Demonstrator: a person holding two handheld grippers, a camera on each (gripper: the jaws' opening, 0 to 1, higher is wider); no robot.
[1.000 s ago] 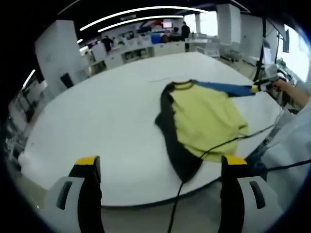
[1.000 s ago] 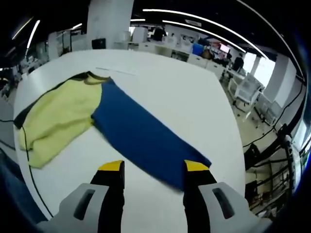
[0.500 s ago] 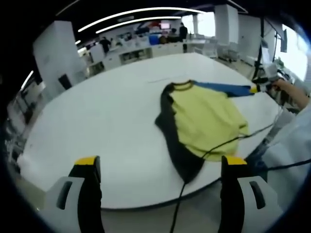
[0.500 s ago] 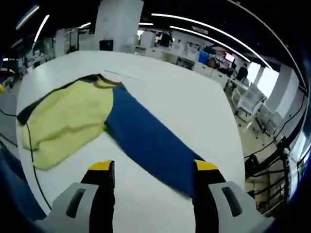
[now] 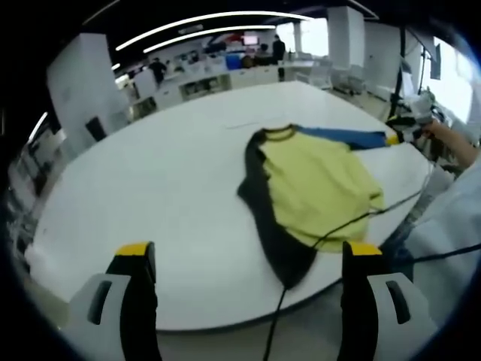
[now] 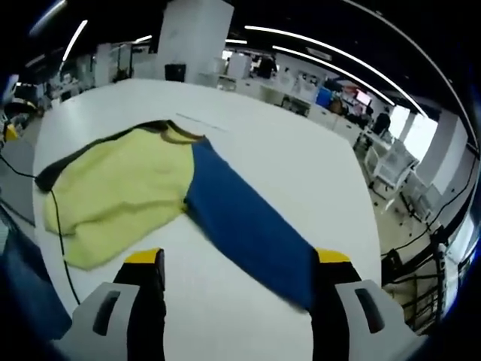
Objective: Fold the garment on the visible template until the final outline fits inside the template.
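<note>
A garment with a yellow body [image 5: 319,184], a black sleeve [image 5: 267,218] and a blue sleeve [image 5: 338,135] lies flat on the white round table [image 5: 165,173]. My left gripper [image 5: 249,252] is open at the table's near edge, short of the black sleeve's end. In the right gripper view the yellow body [image 6: 120,192] lies at the left and the blue sleeve [image 6: 240,226] runs toward me. Its cuff lies between the wide-open jaws of my right gripper [image 6: 237,259]. From the left gripper view, the right gripper [image 5: 396,138] sits at that cuff, held by a hand [image 5: 443,137].
A black cable [image 5: 353,222] crosses the garment's hem and drops over the table edge; it is also the cable [image 6: 56,226] at the left. A thin grey line [image 5: 248,124] marks the table beyond the collar. Desks, chairs and people stand far behind.
The right gripper's jaws have spread steadily wider around the blue cuff, and its view has shifted slightly. The left gripper and the garment's body have stayed put.
</note>
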